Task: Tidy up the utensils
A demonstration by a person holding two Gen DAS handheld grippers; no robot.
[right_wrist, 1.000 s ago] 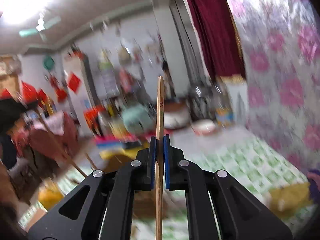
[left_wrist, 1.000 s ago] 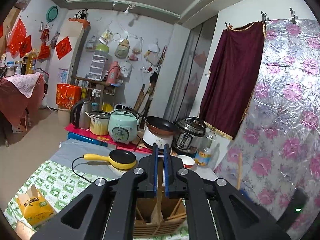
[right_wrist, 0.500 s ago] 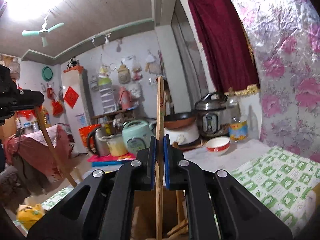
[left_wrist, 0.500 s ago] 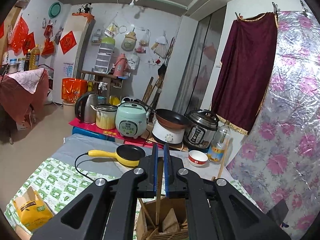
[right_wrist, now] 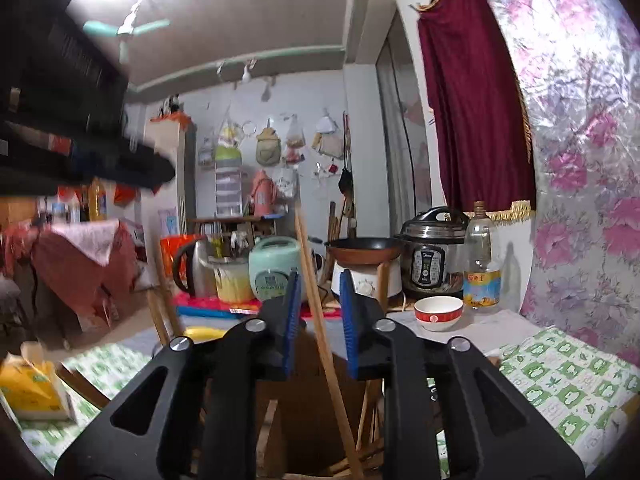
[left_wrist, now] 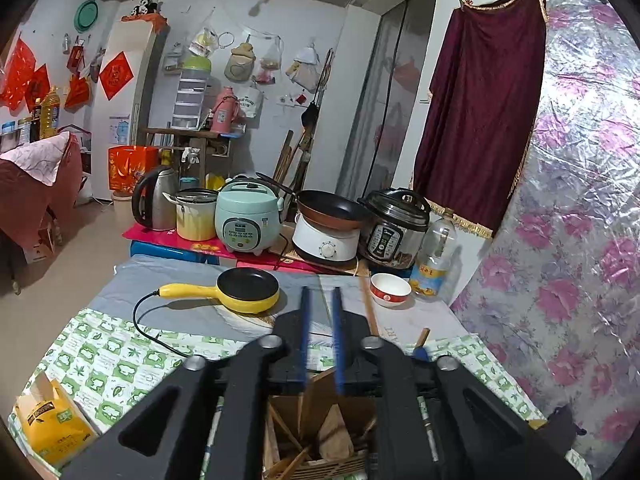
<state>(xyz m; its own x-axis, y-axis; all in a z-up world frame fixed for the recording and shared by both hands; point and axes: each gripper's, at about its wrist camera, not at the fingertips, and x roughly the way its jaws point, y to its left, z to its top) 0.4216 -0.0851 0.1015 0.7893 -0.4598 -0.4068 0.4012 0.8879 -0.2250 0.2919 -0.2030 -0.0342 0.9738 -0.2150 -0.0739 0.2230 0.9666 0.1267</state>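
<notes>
**Both grippers parted above the wooden utensil holder**

Left wrist view: the left gripper point(left_wrist: 320, 340) hangs over the wooden utensil holder point(left_wrist: 316, 440) at 6 o'clock. Its jaws have just been opening and stand slightly apart, with nothing pinched between the blue pads; a wooden spatula point(left_wrist: 335, 432) and thin sticks stand in the holder below. Beyond the fingertips, at 11 o'clock, a yellow electric frying pan point(left_wrist: 248, 291) lies on the grey cloth; at 1 o'clock sits a red-and-white bowl point(left_wrist: 390, 289), with a clear bottle point(left_wrist: 434, 256) just beside it. A yellow bag point(left_wrist: 52, 424) rests on the green-patterned tablecloth point(left_wrist: 112, 360) at 8 o'clock.

Right wrist view: the right gripper point(right_wrist: 319, 312) has likewise just been opening. A wooden chopstick point(right_wrist: 320, 320) runs tilted through the gap between its spread pads, top leaning toward 11 o'clock, lower end down in the holder point(right_wrist: 312, 412); the pads appear clear of it. The left gripper's black body point(right_wrist: 80, 160), blurred, fills 10 o'clock. The mint rice cooker point(right_wrist: 274, 268) stands behind at 12 o'clock.
</notes>
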